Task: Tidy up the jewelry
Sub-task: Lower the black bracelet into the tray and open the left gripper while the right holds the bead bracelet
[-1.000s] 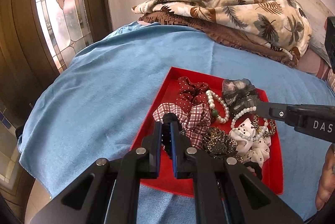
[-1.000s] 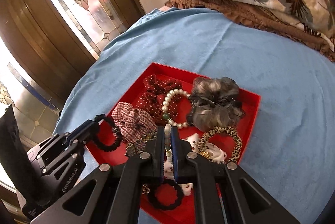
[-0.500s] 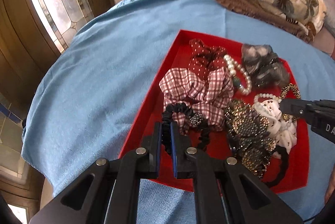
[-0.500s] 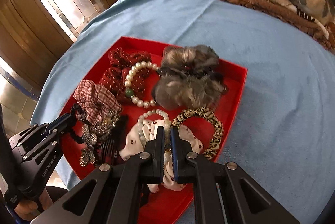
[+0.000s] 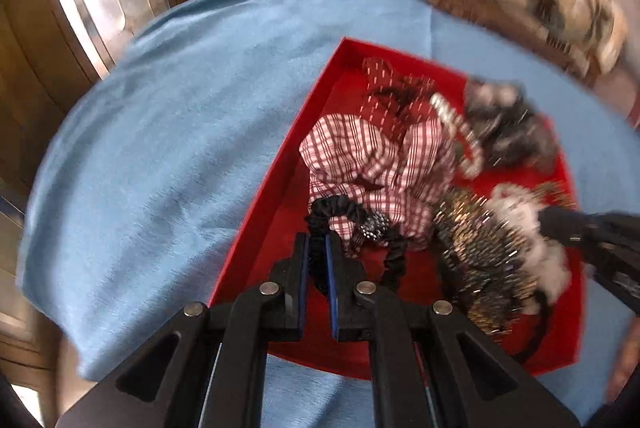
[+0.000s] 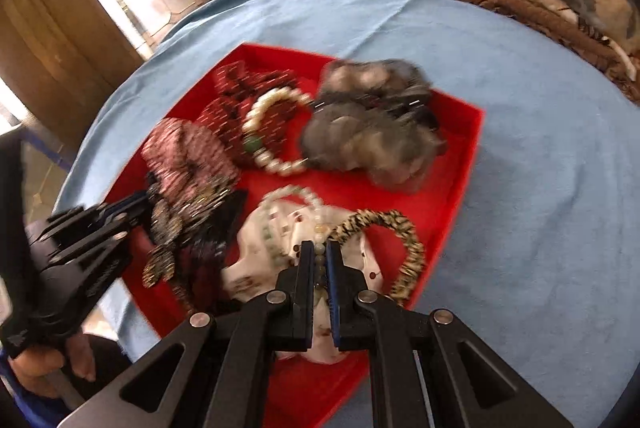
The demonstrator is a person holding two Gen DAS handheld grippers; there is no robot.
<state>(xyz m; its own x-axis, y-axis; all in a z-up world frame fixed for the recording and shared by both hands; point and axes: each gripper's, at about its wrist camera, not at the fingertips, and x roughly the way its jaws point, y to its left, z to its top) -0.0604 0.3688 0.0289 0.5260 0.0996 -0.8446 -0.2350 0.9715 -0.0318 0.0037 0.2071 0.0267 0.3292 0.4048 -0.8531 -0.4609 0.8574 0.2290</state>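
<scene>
The left hand-held gripper (image 5: 317,260) is clamped on a black scrunchie (image 5: 352,228), the right hand-held gripper (image 6: 320,260) on a bead bracelet (image 6: 298,216), both over the red tray (image 6: 460,164).

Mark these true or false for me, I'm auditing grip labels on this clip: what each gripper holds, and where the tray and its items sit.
1. The left gripper is shut on the black scrunchie. True.
2. The right gripper is open and empty. False: it is shut on a bead bracelet.
3. The red tray lies on a blue cloth. True.
4. The leopard-print hair tie lies outside the tray. False: it lies inside.
</scene>
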